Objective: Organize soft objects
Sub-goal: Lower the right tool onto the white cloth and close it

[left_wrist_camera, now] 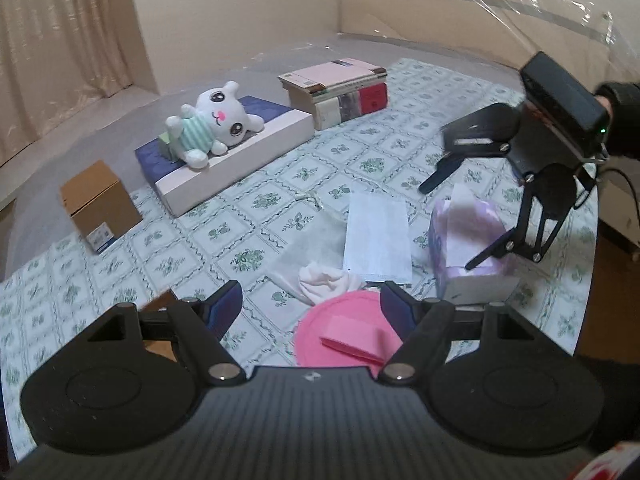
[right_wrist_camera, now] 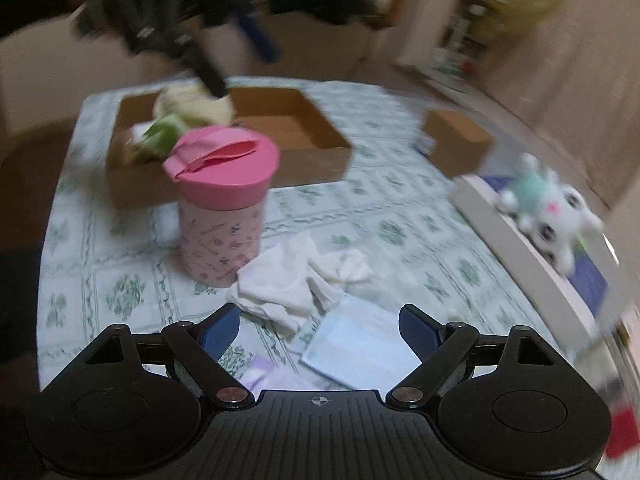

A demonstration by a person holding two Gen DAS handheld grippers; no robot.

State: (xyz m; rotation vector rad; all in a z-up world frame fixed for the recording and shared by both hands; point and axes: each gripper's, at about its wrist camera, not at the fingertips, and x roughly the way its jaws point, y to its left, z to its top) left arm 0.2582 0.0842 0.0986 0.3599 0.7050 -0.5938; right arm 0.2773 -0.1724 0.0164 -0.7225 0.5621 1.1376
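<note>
A white plush toy (left_wrist_camera: 212, 124) in a striped green shirt lies on a blue and white box (left_wrist_camera: 240, 152); it also shows in the right wrist view (right_wrist_camera: 556, 212). A crumpled white cloth (left_wrist_camera: 328, 282) (right_wrist_camera: 296, 284) lies mid-table beside a pink-lidded canister (left_wrist_camera: 344, 328) (right_wrist_camera: 222, 208). A flat white packet (left_wrist_camera: 378, 238) (right_wrist_camera: 360, 348) lies next to the cloth. My left gripper (left_wrist_camera: 312, 304) is open and empty above the canister lid. My right gripper (right_wrist_camera: 320, 324) is open and empty over the cloth and packet; it shows in the left wrist view (left_wrist_camera: 448, 220) above a tissue box (left_wrist_camera: 468, 240).
An open cardboard tray (right_wrist_camera: 296, 136) holding soft green and cream items (right_wrist_camera: 188, 116) stands at the far side in the right wrist view. A small brown box (left_wrist_camera: 100, 204) (right_wrist_camera: 456, 140) and a stack of books (left_wrist_camera: 340, 92) stand on the patterned tablecloth (left_wrist_camera: 260, 200).
</note>
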